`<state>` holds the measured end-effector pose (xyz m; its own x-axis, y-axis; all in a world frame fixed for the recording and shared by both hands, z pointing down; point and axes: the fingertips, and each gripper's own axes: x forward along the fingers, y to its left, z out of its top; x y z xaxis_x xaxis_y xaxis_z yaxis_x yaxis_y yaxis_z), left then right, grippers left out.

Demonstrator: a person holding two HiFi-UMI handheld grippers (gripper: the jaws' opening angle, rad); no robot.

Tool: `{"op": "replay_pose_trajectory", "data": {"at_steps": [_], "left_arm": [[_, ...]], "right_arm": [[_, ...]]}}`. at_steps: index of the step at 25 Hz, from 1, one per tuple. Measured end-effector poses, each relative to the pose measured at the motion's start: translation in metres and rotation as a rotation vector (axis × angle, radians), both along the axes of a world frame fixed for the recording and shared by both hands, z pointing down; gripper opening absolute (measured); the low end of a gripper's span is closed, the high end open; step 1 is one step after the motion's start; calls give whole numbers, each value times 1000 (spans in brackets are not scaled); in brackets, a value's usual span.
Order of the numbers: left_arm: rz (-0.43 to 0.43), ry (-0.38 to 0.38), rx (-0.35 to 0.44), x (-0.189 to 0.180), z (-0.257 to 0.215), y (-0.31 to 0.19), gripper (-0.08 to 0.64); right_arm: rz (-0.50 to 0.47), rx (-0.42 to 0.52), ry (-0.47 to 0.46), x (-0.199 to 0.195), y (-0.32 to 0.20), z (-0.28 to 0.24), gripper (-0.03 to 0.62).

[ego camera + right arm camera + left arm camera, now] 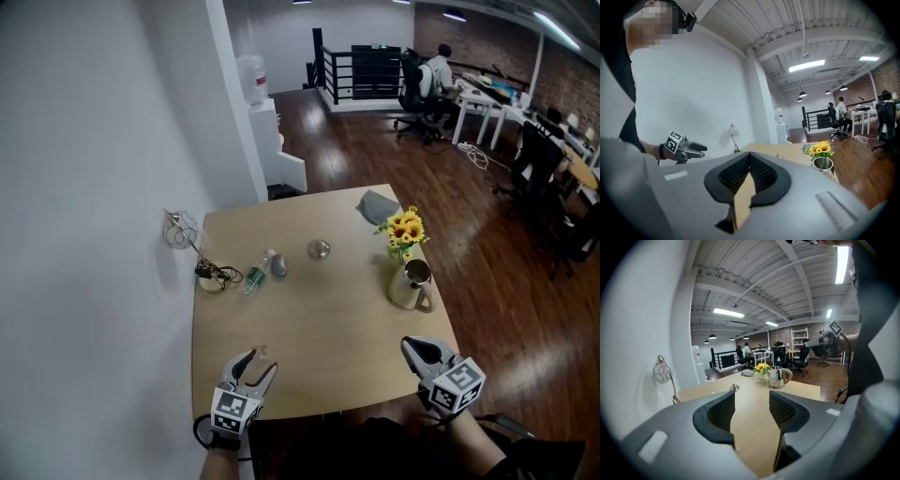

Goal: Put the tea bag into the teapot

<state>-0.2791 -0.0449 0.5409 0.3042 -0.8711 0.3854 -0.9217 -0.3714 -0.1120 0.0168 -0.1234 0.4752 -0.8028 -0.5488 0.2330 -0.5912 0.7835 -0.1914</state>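
Table (319,337) butts against the white wall (94,234) on its left; its other sides face open wood floor. Both grippers hover over the near edge, well apart. The left gripper (261,361) is near the wall-side corner, jaws moderately apart with only bare tabletop between them. The right gripper (410,344) is by the right corner, jaws closed together and holding nothing. Bare tabletop lies between the grippers and the items farther back. The teapot (411,284) stands lidless near the right edge, just beyond the right gripper, with yellow flowers (405,230) just behind it. A lid (319,248) lies mid-table, and a bottle (257,274) and cables (214,275) lie toward the wall. Tea bag: cannot pick it out in any view.
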Motion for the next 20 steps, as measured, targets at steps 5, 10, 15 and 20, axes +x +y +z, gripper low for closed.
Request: {"op": "replay_pose_trajectory", "data": {"at_steps": [5,10,15,20], "left_arm": [[13,22,-15,-16,5,-24,225],[-4,1,-73,-38,34,-40,232],[12,-145,-229,-59,101,-47,238],[74,-283,-444,-72,182,-43,238]], "right_arm": [[-7,3,16,-24,-18,0,8],[-7,-16,3,-35,-33,9,8],[-29,-10,7,-46,-50,12,42],[-61,-31,19,-63,-56,22,61]]}}
